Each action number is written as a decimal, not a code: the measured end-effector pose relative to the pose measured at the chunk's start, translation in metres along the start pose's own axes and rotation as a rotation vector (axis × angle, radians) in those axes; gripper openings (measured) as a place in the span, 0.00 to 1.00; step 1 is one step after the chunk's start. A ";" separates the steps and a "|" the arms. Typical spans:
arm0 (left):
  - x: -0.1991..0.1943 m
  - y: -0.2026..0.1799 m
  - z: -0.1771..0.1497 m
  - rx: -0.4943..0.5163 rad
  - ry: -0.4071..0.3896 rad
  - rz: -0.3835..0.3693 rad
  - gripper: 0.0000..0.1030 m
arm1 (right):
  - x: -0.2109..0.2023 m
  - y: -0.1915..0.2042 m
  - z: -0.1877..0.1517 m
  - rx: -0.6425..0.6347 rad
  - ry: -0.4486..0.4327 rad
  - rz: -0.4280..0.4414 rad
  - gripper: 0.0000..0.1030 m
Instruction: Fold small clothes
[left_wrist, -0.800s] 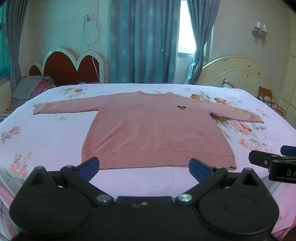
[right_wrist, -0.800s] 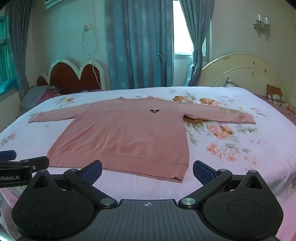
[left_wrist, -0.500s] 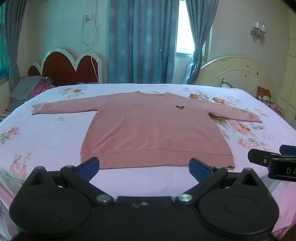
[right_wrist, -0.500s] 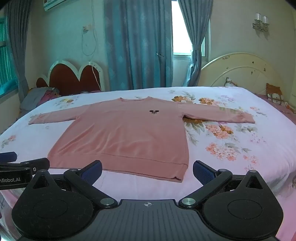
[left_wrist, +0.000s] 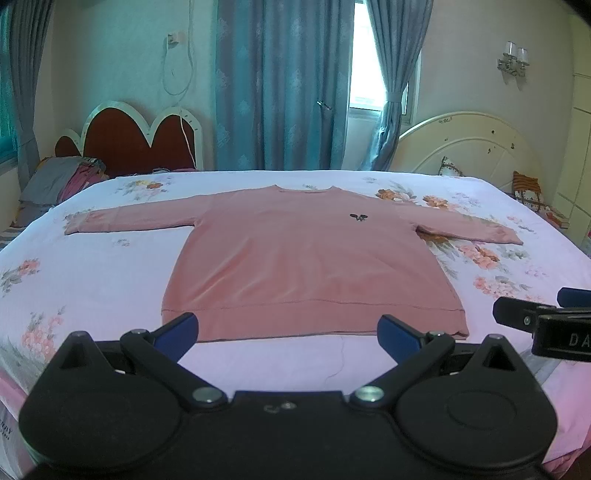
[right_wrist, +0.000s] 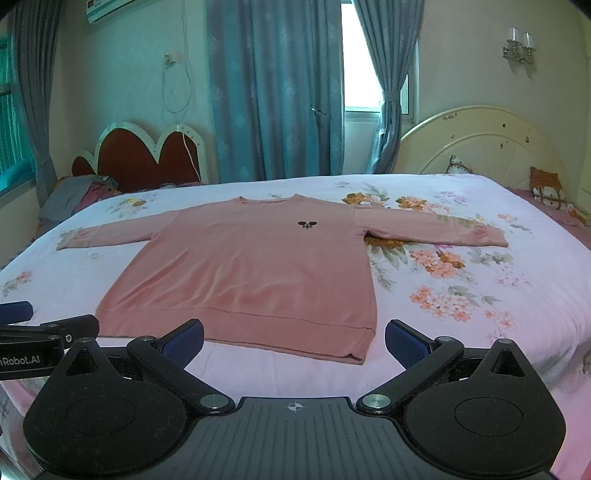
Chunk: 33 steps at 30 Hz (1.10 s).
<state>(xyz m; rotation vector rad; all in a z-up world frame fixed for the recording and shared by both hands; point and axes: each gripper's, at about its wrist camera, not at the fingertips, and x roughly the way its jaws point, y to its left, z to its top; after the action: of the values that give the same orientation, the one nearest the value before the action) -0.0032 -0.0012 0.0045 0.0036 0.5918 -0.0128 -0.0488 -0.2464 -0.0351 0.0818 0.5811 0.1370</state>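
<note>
Left wrist view: we see our left gripper (left_wrist: 287, 329) spread wide, empty, near the hem of the pink sweater (left_wrist: 310, 266) lying flat on the floral bed (left_wrist: 92, 273).
Right wrist view: our right gripper (right_wrist: 294, 338) gapes, holding nothing; sweater (right_wrist: 255, 269) just ahead.

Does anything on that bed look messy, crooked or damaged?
Nothing much stands out. The pink sweater lies flat on the floral bedsheet, sleeves spread, hem toward the cameras. Both the left hand-held gripper and the right hand-held gripper are open, short of it. A heap of clothes sits far left.
</note>
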 end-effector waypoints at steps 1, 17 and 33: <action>0.000 0.000 0.000 -0.001 0.000 0.000 1.00 | 0.000 0.000 0.000 0.000 0.000 0.001 1.00; 0.000 0.000 0.000 0.001 0.000 0.001 1.00 | -0.002 -0.001 0.002 0.000 0.000 0.003 1.00; -0.003 0.003 0.000 0.001 -0.003 -0.005 1.00 | -0.003 -0.001 0.004 -0.003 -0.001 0.003 1.00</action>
<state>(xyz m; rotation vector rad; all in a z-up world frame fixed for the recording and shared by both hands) -0.0055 0.0014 0.0060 0.0026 0.5885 -0.0183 -0.0492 -0.2480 -0.0302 0.0802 0.5801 0.1410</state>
